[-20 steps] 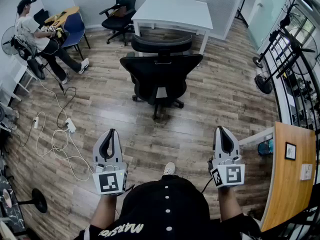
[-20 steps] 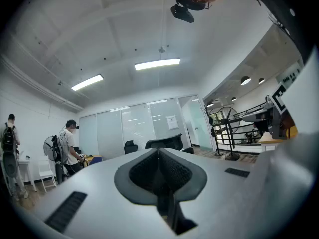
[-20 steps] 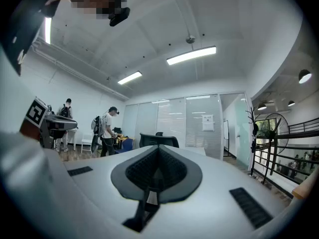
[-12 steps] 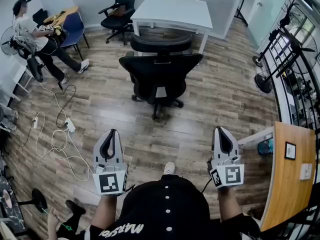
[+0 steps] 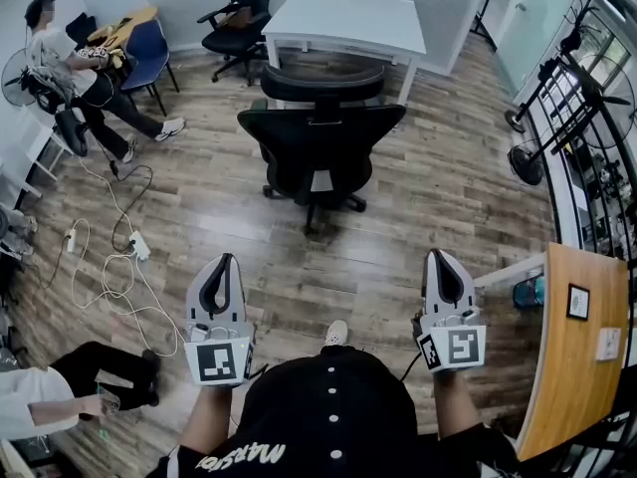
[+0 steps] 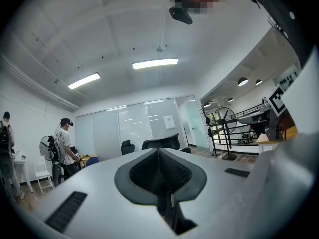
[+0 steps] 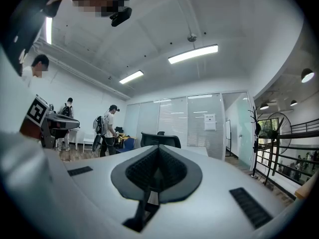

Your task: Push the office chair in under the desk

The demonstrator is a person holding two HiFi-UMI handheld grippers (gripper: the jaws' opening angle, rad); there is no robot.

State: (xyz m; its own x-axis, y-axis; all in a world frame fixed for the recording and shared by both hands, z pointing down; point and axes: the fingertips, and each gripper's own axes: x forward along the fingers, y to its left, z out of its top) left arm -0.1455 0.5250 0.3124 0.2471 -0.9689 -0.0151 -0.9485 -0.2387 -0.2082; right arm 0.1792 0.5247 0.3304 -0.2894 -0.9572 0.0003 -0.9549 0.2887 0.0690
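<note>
Sitting at the far left, a person [image 5: 62, 60] occupies a spot by the wall, and a second person [image 5: 55, 394] crouches at the lower left corner. Both are well apart from the working path. A power strip [image 5: 140, 252] with loose white cables [image 5: 105, 292] lies on the wood floor between them, left of the line to the chair, so it should not foul the casters.

The left gripper [image 5: 225, 261] is held level and forward at waist height, its jaws pressed together with nothing between them. That suits a push, I judge, since a closed tip gives a firm blunt end.

Ahead at centre stands the office chair [image 5: 318, 152], its black backrest turned toward the wearer and its headrest near the front edge of the white desk [image 5: 343, 20]. The seat looks to be out from under the desk, so the task is not yet done. Both grippers are well short of the backrest, and an approach comes first.

The right gripper [image 5: 439, 255] mirrors the left, level, clenched and empty, spaced to meet the backrest on either side. A wooden table [image 5: 582, 366] sits at the far right, clear of the route.
</note>
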